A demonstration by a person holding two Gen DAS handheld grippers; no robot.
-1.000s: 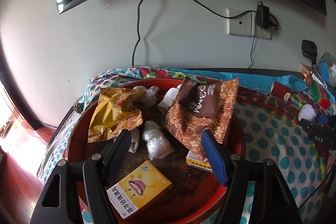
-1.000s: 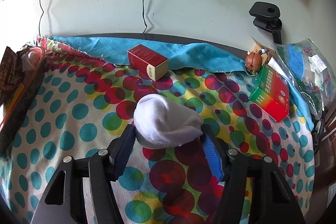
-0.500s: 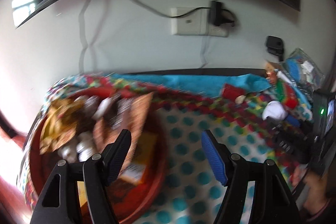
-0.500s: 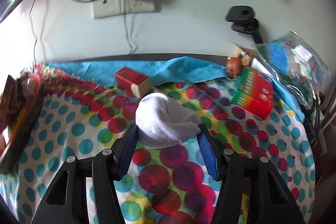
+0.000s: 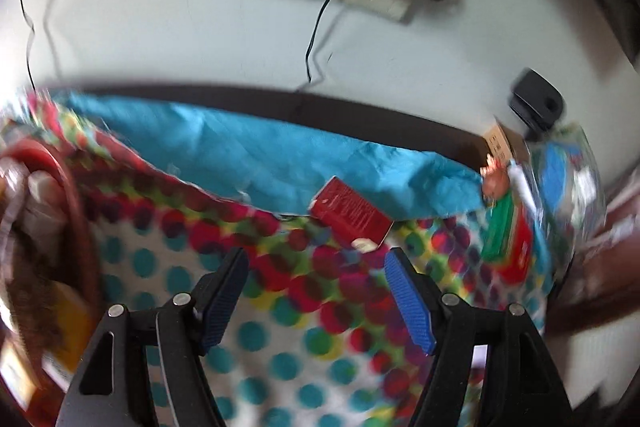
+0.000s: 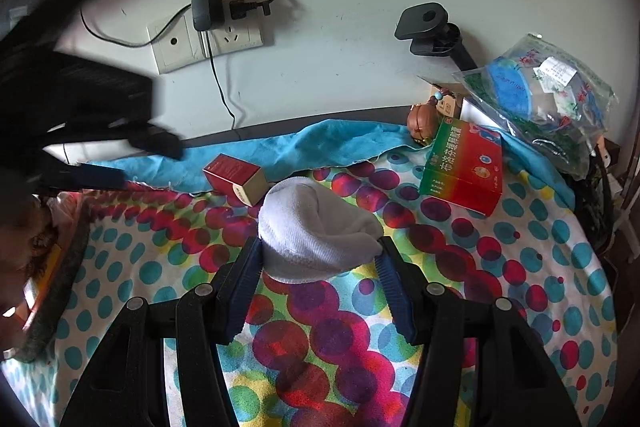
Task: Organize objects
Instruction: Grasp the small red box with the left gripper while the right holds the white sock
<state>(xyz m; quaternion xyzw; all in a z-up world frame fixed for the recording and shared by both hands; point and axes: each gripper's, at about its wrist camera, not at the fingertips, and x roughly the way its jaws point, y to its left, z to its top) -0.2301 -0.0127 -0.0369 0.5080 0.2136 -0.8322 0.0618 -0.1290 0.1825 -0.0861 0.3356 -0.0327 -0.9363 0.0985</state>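
A rolled white sock (image 6: 312, 227), ribbed and soft, sits pinched in the right claw (image 6: 318, 259) above the dotted surface (image 6: 500, 267). The left claw (image 5: 316, 291) is spread, empty; the red tray (image 5: 76, 211) at nine o'clock is blurred and cut off.

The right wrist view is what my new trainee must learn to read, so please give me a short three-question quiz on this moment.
1. True or false: the right gripper is shut on the white sock.
2. Which box lies nearer the sock: A, the small red box, or B, the green and red box?
3. Fill in: the left gripper has ____ between its fingers.

Key: 1 true; 2 A; 3 nothing.
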